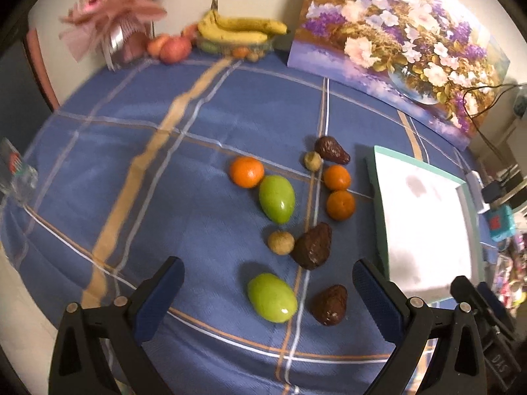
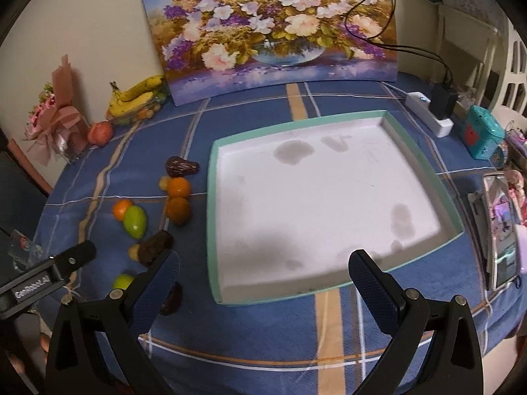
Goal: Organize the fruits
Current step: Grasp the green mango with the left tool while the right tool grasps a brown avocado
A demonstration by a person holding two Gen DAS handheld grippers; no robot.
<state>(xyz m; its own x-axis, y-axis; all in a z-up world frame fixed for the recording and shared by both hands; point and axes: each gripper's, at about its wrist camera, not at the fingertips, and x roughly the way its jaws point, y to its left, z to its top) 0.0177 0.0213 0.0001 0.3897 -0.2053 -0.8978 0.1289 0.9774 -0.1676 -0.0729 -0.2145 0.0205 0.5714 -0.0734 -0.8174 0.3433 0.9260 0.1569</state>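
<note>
While the oranges [image 1: 247,171], glossy green mangoes [image 1: 276,198] and dark avocados [image 1: 312,246] are lying left of the stained white tray [image 2: 329,197], both tools, left [image 1: 266,283] and right [image 2: 263,273], are hovering wide open, gripping nothing.

A cream wall [image 2: 82,33] is running behind the table, plain and softly lit. A big flower painting [image 2: 270,29] is leaning against it, purple and white blooms in a glass vase. The blue plaid tablecloth [image 2: 329,322] is covering the whole table, tan and white stripes crossing it. A pink wrapped bouquet [image 1: 115,6] is standing in the far corner. A black cable [image 2: 369,29] is trailing across the painting to a charger in a white power strip [image 2: 428,115]. A white lattice chair back [image 2: 507,72] is showing at the right edge.
</note>
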